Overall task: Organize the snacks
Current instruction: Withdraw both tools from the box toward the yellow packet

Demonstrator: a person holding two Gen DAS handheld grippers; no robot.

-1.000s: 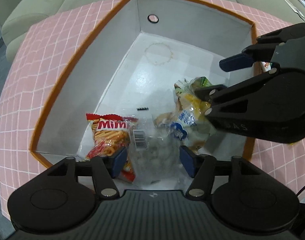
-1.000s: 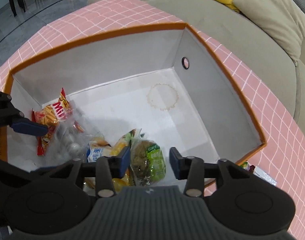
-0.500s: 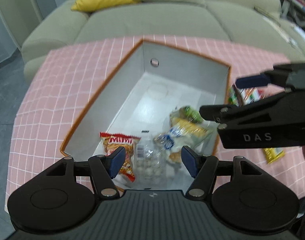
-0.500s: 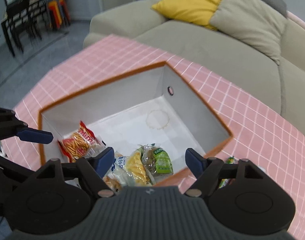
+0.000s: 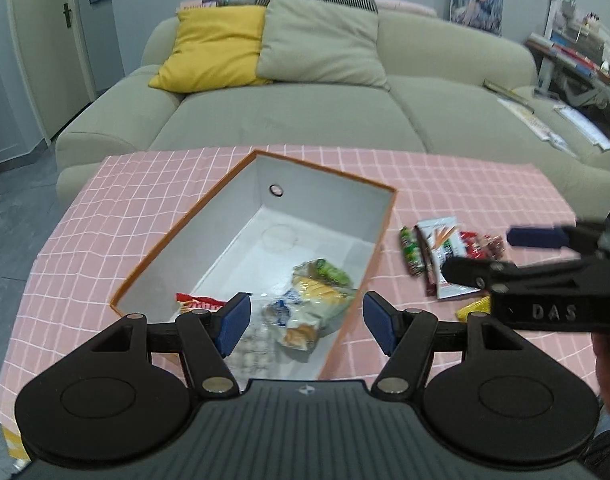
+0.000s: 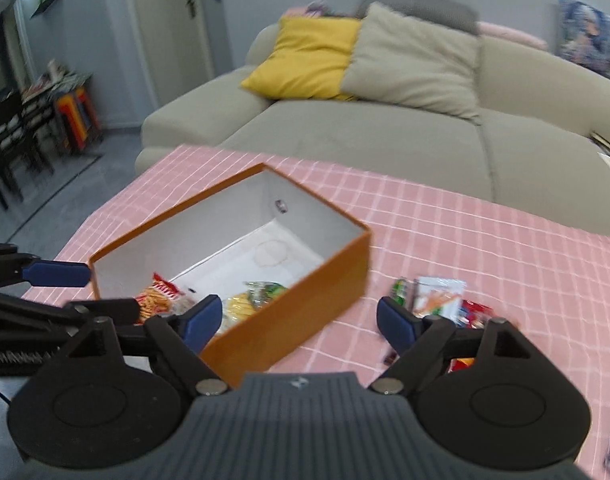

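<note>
The soft, crinkly, light snack packets (image 5: pixel 445 264) are lying beside the orange cardboard box (image 6: pixel 305 312); the right gripper (image 6: pixel 297 320) is opening wide and holding nothing, so pinching a flat edge looks best; the left gripper (image 5: pixel 307 322) is sitting wide open and empty too.

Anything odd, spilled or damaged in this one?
One mark: a faint ring stain on the white floor of the box, near its far end. Otherwise nothing stands out; no packet looks torn or spilled.

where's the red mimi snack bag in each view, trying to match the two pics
Left wrist view: the red crinkly Mimi snack bag lies in the orange cardboard box's near left corner, partly hidden behind a blue fingertip of the left hand-held gripper.
Right wrist view: the same bag shows left of centre, inside the near end of the box.
Shared landmark: the round hole in the box's far wall.
</note>
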